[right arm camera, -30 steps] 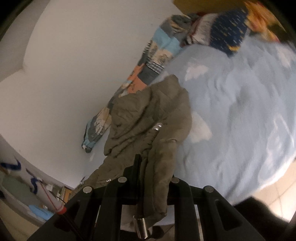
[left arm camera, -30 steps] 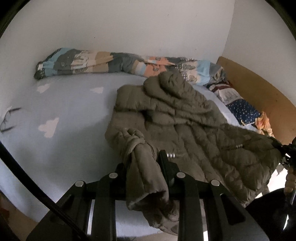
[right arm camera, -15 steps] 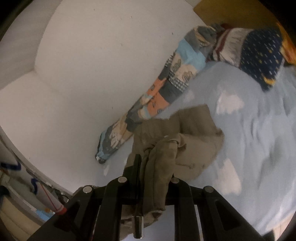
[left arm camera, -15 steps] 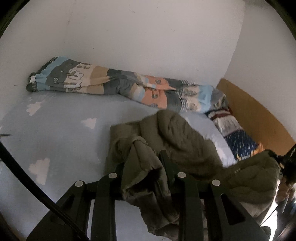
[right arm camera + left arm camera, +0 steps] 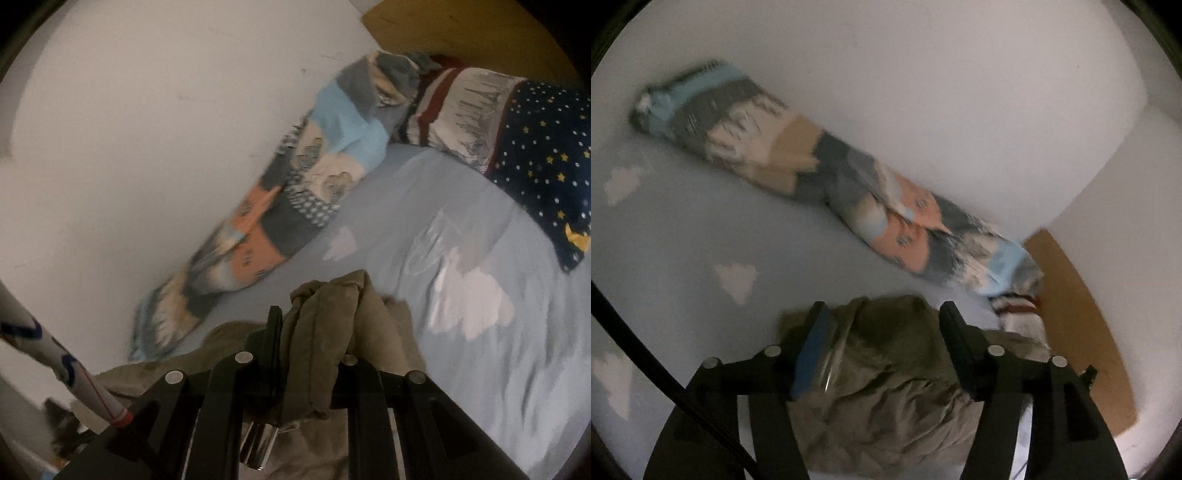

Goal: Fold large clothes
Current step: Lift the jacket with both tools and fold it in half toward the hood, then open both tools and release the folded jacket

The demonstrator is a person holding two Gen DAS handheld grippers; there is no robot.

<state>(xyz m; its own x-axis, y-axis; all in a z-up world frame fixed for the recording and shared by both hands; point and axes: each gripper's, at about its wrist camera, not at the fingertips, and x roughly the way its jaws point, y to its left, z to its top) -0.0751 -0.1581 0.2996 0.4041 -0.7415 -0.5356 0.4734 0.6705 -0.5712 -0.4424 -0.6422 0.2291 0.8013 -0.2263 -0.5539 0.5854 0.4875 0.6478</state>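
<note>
Olive quilted puffer jacket [image 5: 886,387] heaped on the pale-blue cloud-print bedsheet [image 5: 683,236], mid-fold. My left gripper [image 5: 882,332] is opening — fabric lies loose between its jaws; right gripper [image 5: 314,354] clamps a bunched edge. Next I lay that edge down.

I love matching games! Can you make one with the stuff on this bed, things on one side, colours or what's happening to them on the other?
Things:
1. jacket
2. pillow
3. bed sheet
4. left gripper

Descriptions:
A. pale blue with white clouds
B. fingers opening
C. olive green, pinched by the right gripper
D. dark blue with stars

Pairs: 1-C, 2-D, 3-A, 4-B
</note>
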